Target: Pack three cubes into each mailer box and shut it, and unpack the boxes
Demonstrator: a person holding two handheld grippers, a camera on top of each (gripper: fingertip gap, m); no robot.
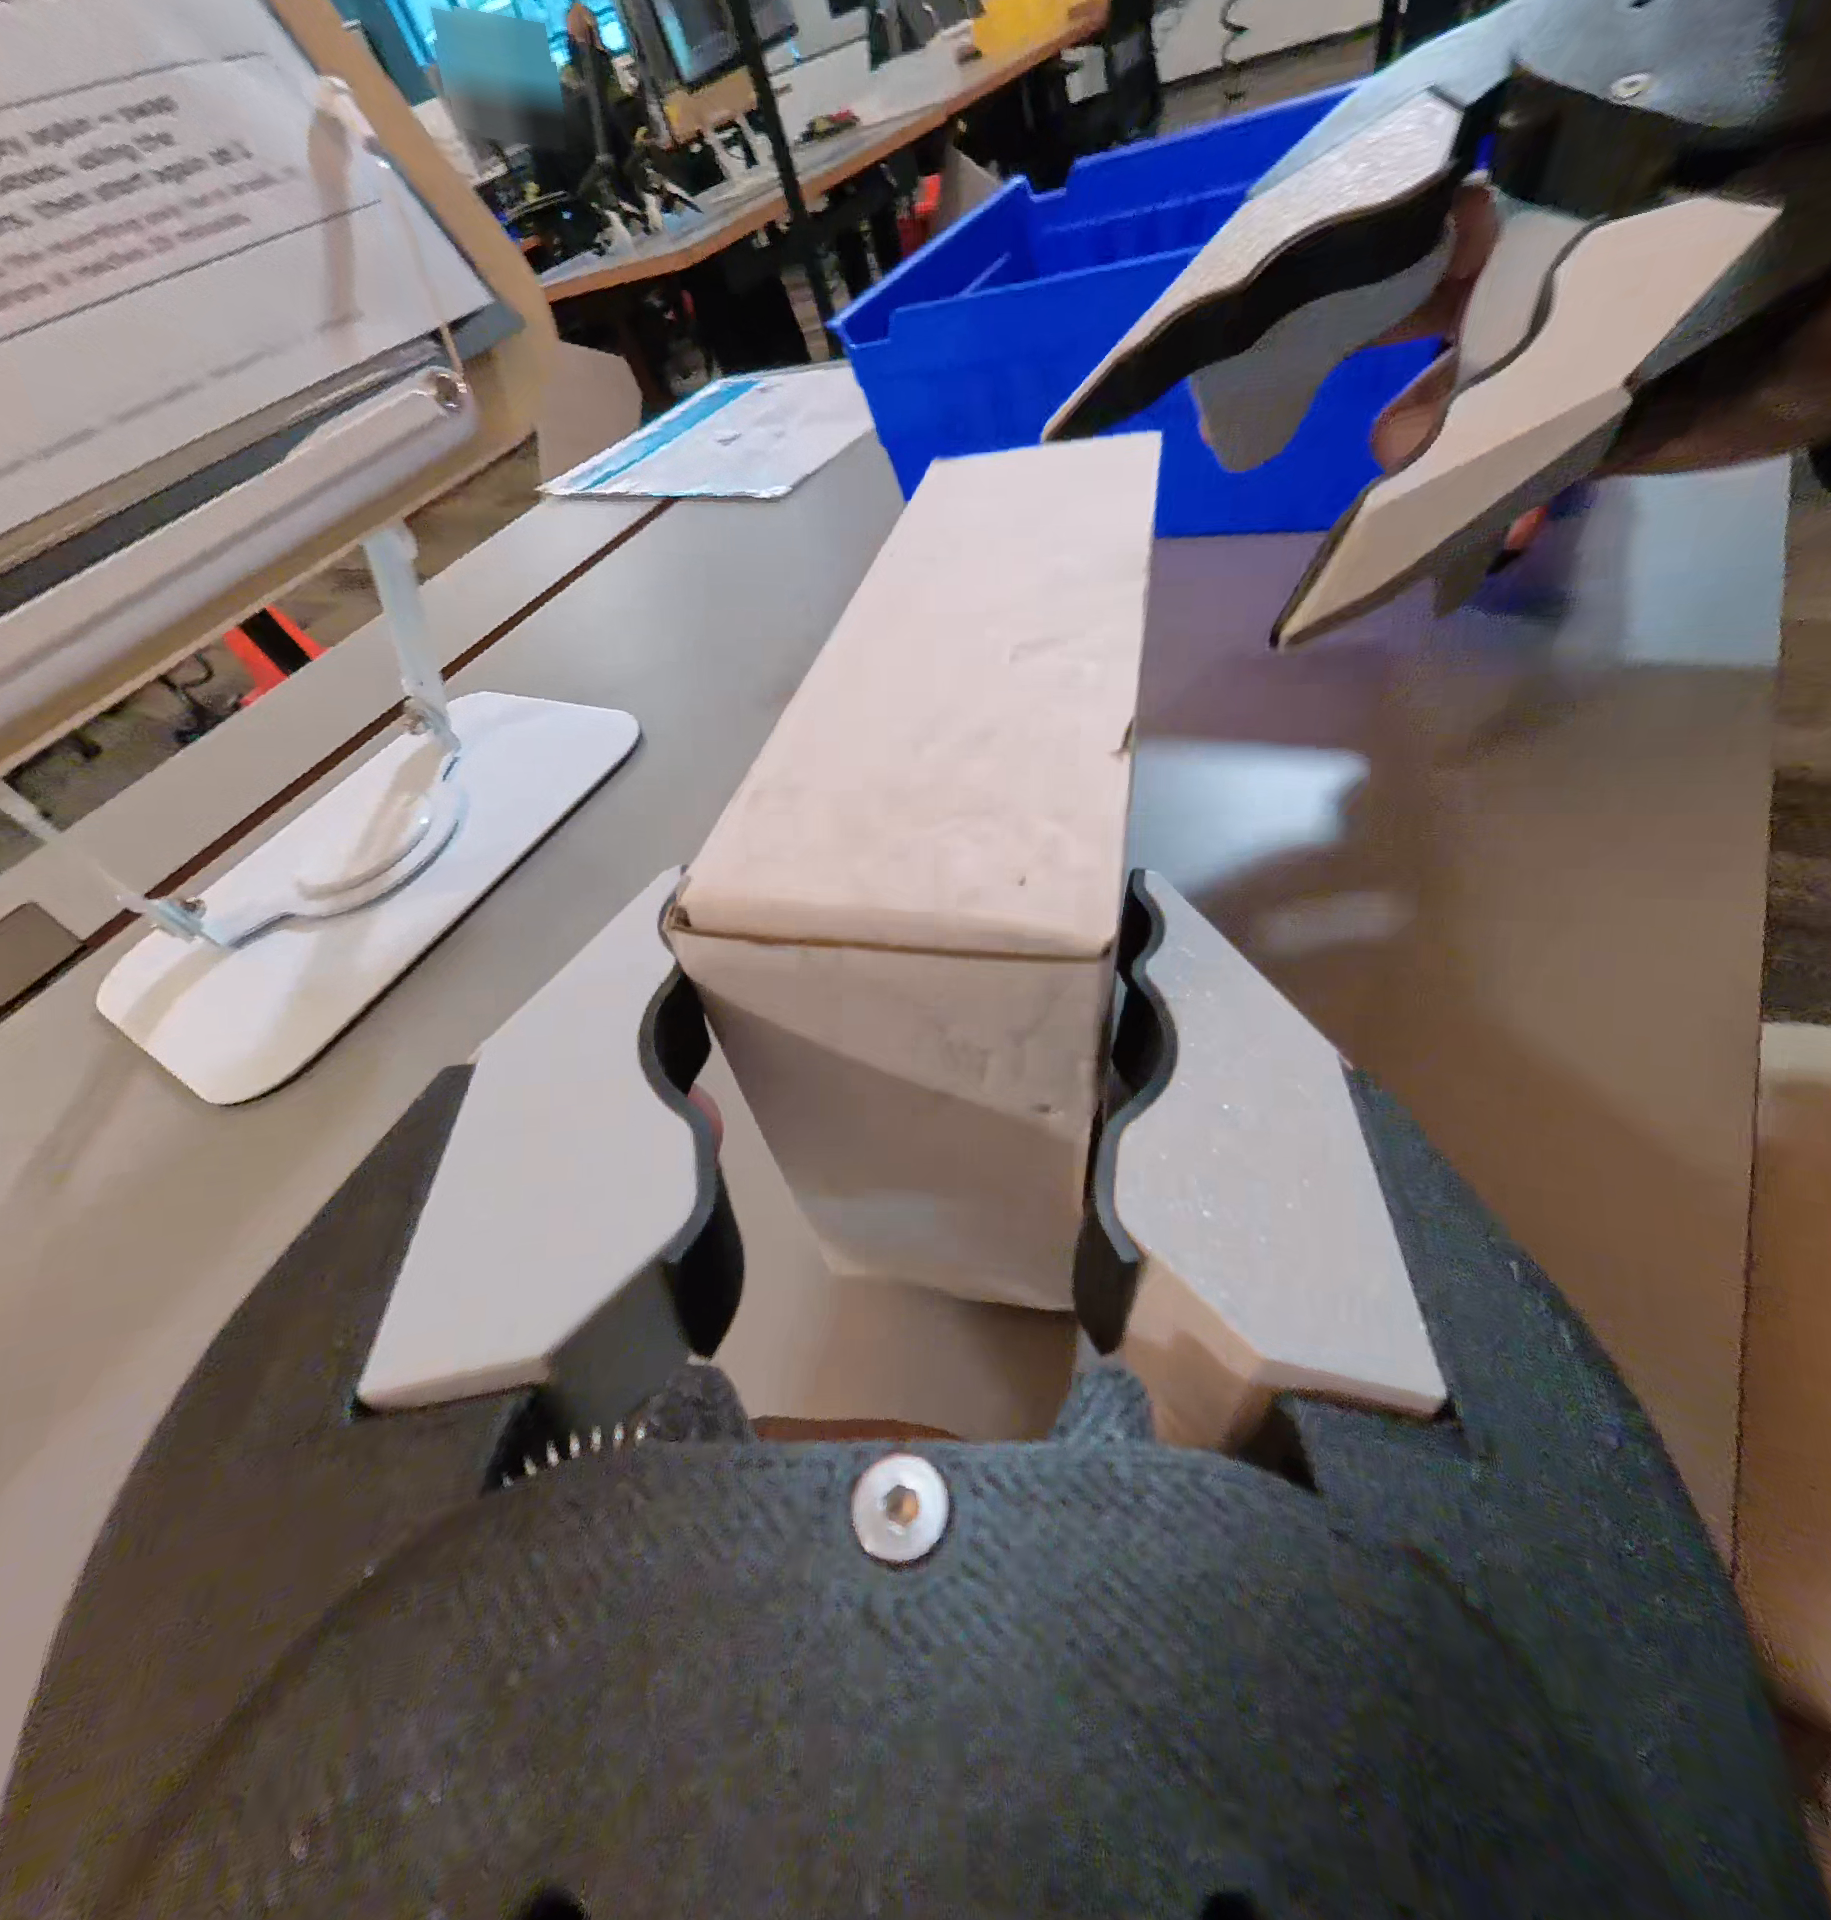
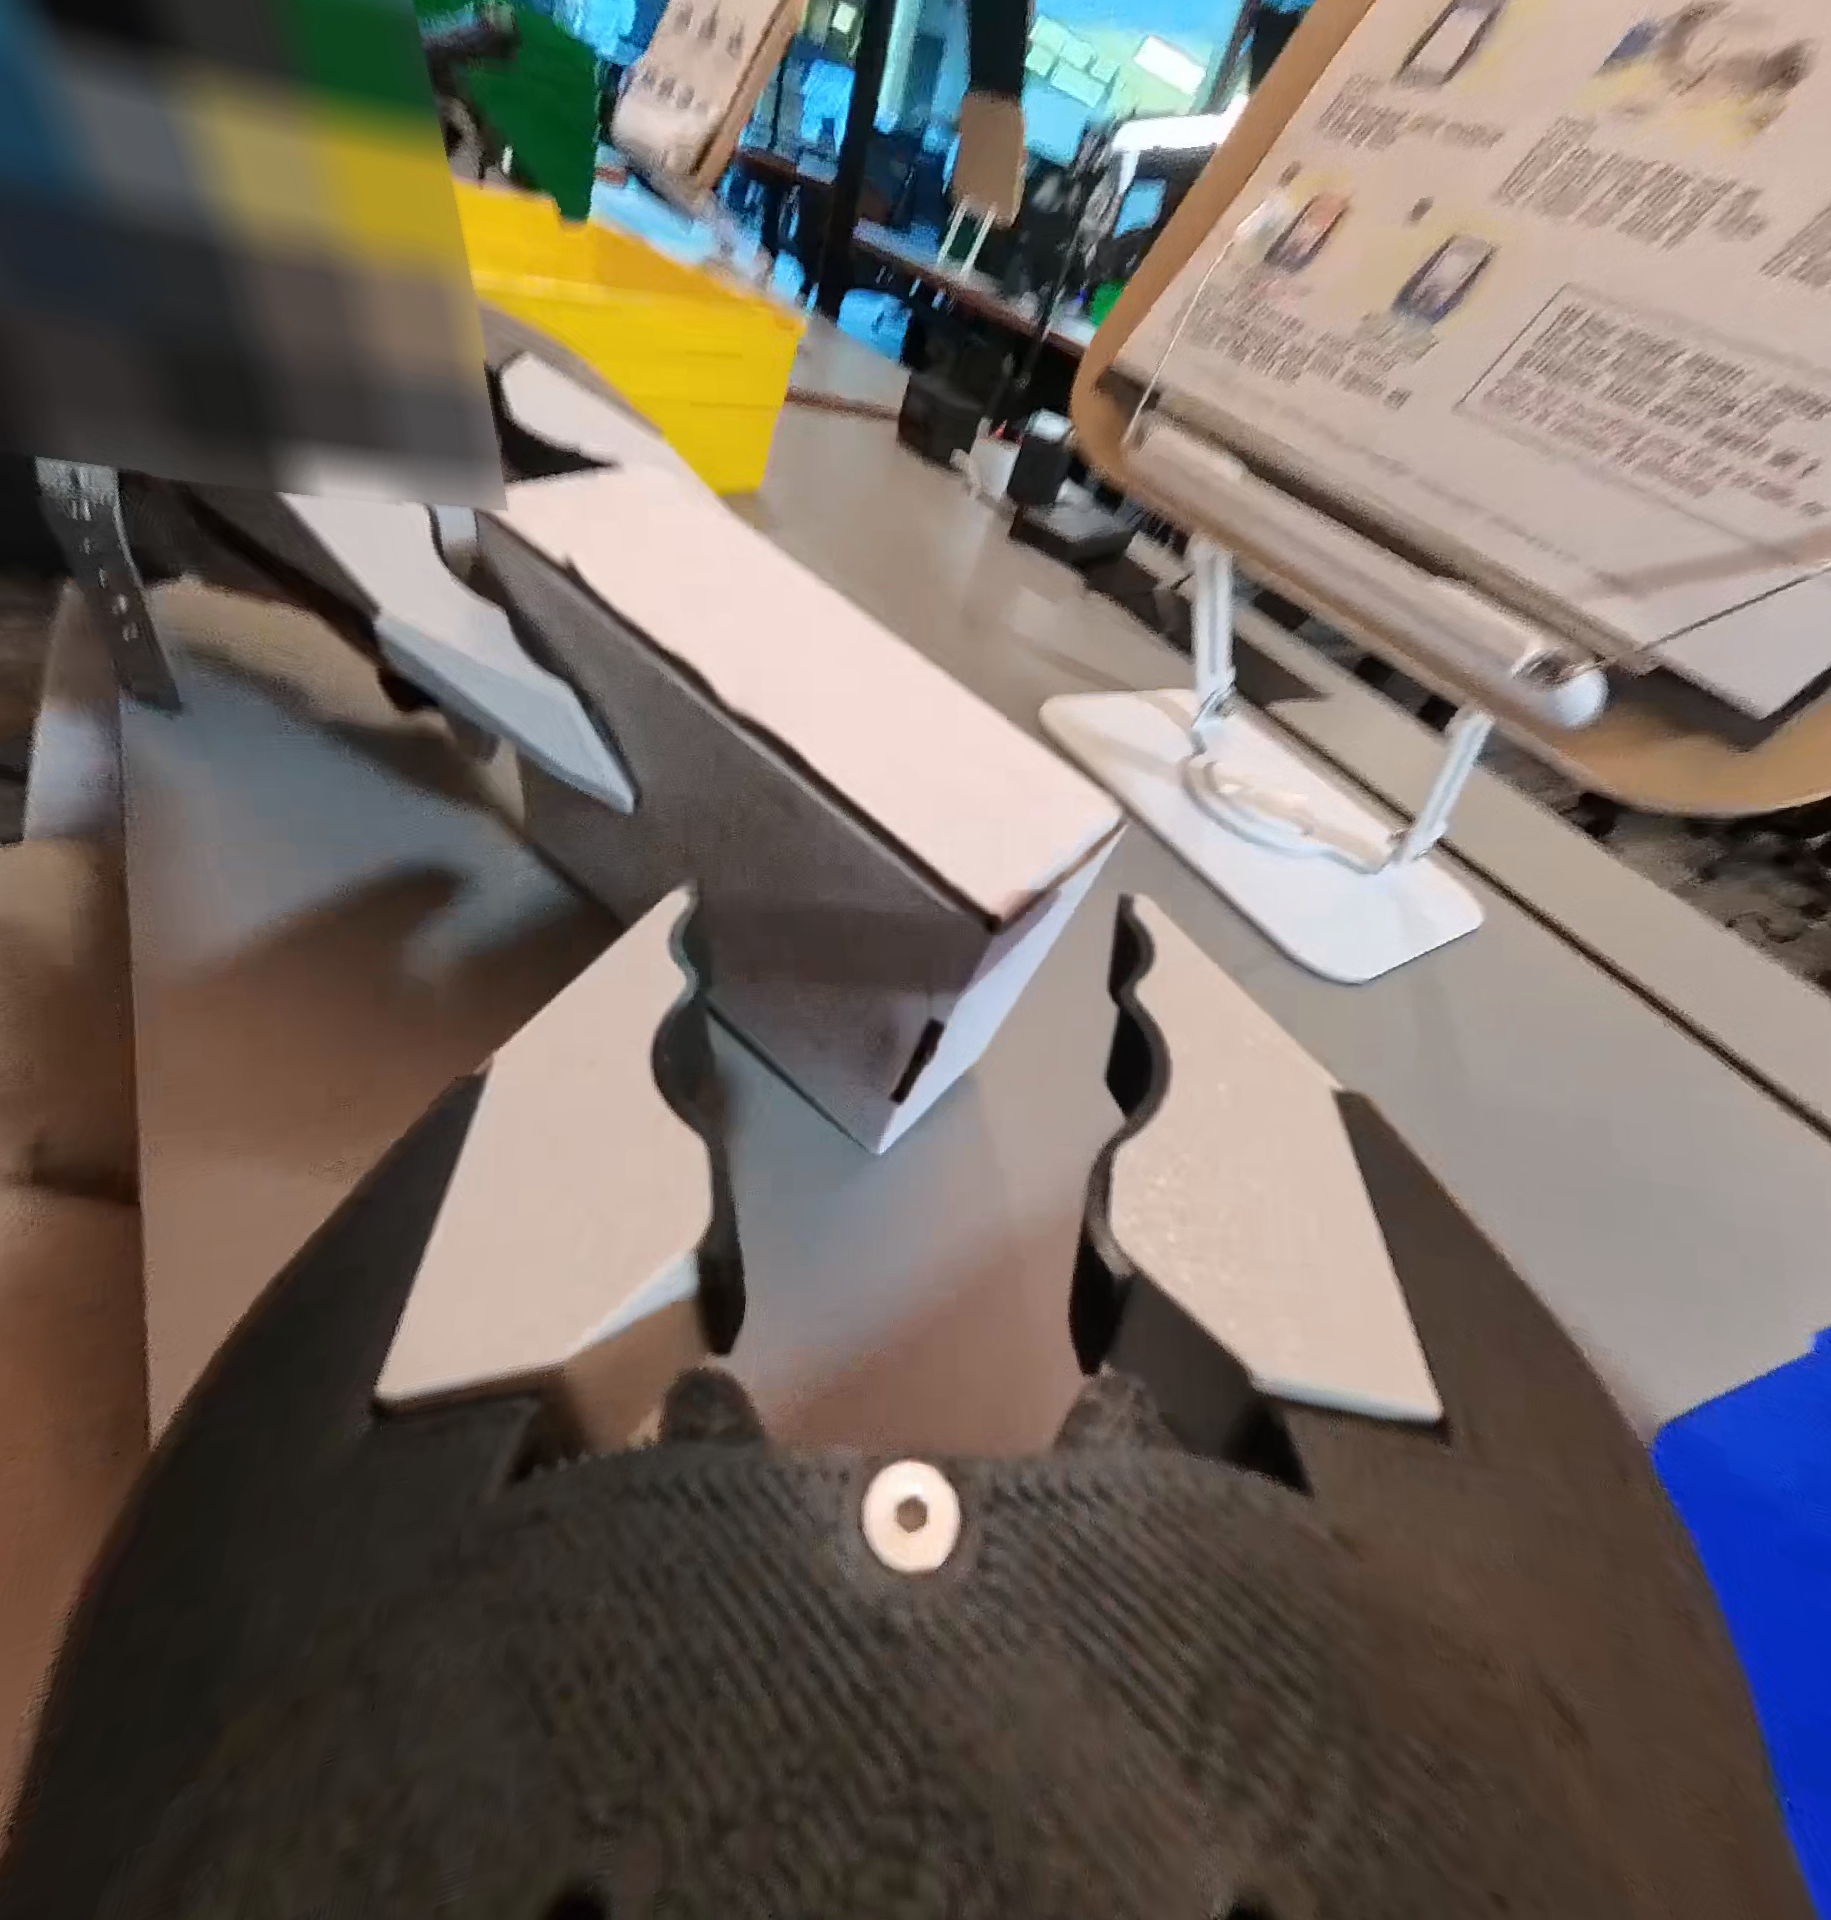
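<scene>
Left hand-held gripper [image 1: 900, 1039] is clenched across the near end of the closed mailer box [image 1: 952, 727], one finger on each long side, and the far end of the box appears lifted off the counter [image 1: 267, 1195]; I judge the grip is there to steady and tilt the box so the other tool can work at its far end. Right hand-held gripper [image 2: 906, 987] hangs released, jaws apart and nothing between them, just short of the box's other end where a tuck flap seam shows, likely lined up to pry it open or press it home; which of the two cannot be told. No cubes are in sight, so whether the box is full is unknown. Beside the box stands a white document stand [image 1: 371, 894] carrying a printed instruction sheet [image 1: 163, 208], angled toward the person, presumably for reference; its text is left unread. Farther off sit a blue bin [image 1: 1004, 343], a yellow bin [image 2: 641, 343] and a flat printed paper [image 1: 713, 436]. No brand marks show on the box.
</scene>
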